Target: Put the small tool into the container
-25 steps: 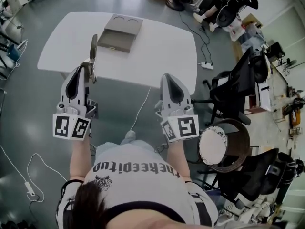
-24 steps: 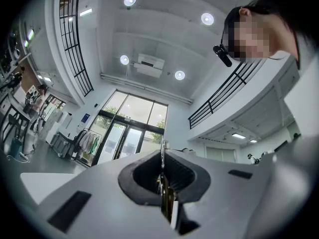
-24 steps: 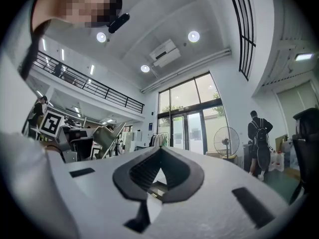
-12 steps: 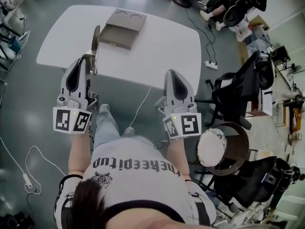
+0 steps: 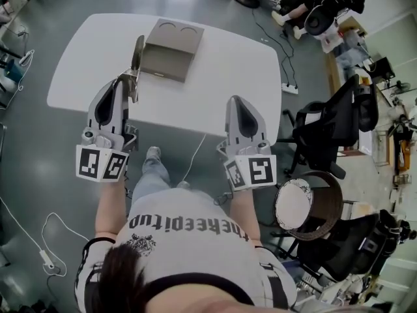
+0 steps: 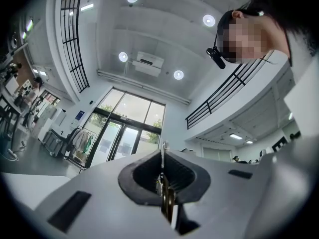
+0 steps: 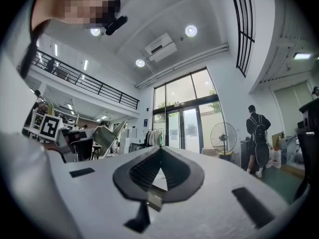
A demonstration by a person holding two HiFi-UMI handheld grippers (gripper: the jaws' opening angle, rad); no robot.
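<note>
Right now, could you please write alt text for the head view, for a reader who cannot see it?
Seen from above, a person holds two grippers out towards a white table: the left gripper is shut on a flat small tool, the right gripper is shut and empty. A grey container sits on the table ahead.

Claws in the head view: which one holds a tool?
The left claw: a flat metal tool sticks out past its closed tips; the right claw has tips that meet on nothing.
</note>
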